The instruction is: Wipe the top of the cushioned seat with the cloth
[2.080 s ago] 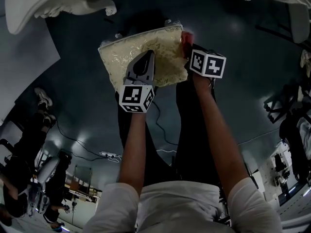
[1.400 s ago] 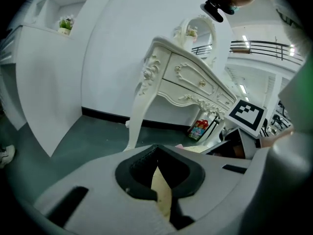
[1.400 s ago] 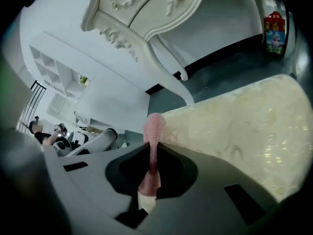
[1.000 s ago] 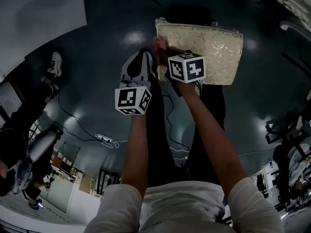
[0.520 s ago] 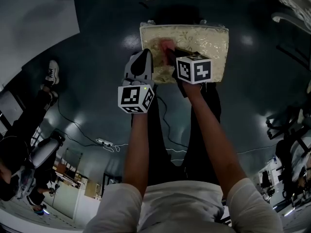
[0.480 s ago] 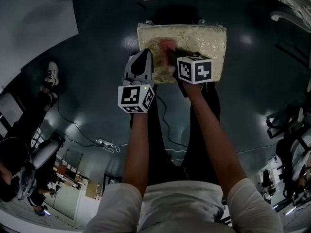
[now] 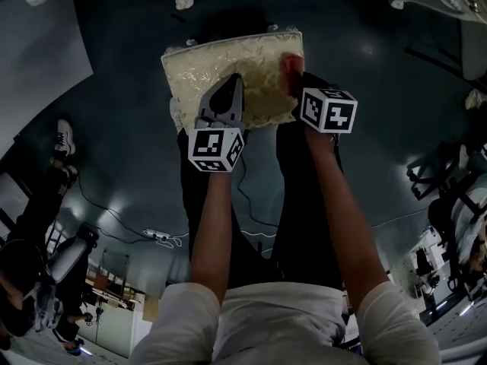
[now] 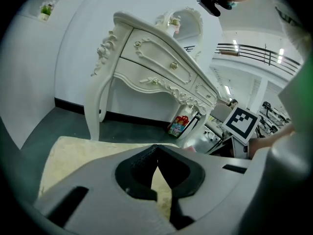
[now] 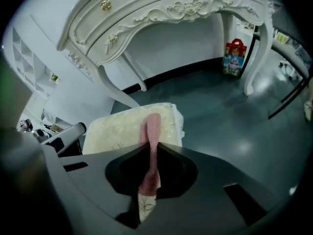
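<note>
Already the right gripper (image 9: 150, 151), pinching the cloth (image 9: 152, 124), had swept to the right edge of the seat (image 9: 115, 129), likely finishing one pass; the left gripper (image 8: 157, 154) stayed closed, empty

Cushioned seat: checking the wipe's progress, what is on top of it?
A pink cloth, pinched in the right gripper, lies at its right edge. The left gripper hides a patch near the front.
</note>
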{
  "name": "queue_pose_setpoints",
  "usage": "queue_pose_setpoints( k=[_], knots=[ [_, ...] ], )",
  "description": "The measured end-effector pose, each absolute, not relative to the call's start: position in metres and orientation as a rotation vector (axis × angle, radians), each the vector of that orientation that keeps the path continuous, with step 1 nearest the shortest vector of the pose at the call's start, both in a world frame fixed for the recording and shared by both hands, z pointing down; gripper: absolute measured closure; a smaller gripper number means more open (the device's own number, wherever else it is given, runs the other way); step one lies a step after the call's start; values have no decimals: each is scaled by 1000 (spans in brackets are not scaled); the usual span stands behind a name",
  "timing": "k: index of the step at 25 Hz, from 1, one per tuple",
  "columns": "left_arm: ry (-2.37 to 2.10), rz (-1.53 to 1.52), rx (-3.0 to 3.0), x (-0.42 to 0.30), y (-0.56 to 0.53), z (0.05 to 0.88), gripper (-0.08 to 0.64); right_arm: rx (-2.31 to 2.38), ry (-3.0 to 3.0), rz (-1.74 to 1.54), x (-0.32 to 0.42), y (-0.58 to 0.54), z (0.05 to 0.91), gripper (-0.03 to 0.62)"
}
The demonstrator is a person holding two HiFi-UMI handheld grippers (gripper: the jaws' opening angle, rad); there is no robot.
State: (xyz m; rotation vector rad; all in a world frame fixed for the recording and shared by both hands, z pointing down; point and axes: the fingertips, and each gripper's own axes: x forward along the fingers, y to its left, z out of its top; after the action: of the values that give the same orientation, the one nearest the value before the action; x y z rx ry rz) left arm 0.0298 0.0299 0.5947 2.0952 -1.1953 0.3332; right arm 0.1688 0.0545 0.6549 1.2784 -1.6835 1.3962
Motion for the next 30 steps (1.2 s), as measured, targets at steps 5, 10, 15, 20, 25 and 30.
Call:
queue_pose_setpoints(
  k=[5, 10, 15, 20, 25, 30],
  knots=[
    [-1148, 324, 2107, 50, 32, 588, 546, 1352, -1656, 1350, 205, 53, 655, 569],
    [-1184, 340, 2099, 25, 34, 590, 546, 1388, -1610, 1373, 208, 54, 661, 569],
    [-1255, 340, 2087, -32, 29, 582, 546, 1429, -1719, 1350, 153, 34, 634, 569],
    [-1361, 341, 2046, -110, 22, 576, 546, 1208, -1902, 1437, 12, 32, 624, 569],
    [-1443, 375, 2004, -175, 29, 580, 546, 1039, -1915, 1546, -98, 63, 636, 569],
    [-1474, 394, 1973, -207, 41, 586, 546, 909, -1880, 1497, -147, 91, 661, 569]
  ],
)
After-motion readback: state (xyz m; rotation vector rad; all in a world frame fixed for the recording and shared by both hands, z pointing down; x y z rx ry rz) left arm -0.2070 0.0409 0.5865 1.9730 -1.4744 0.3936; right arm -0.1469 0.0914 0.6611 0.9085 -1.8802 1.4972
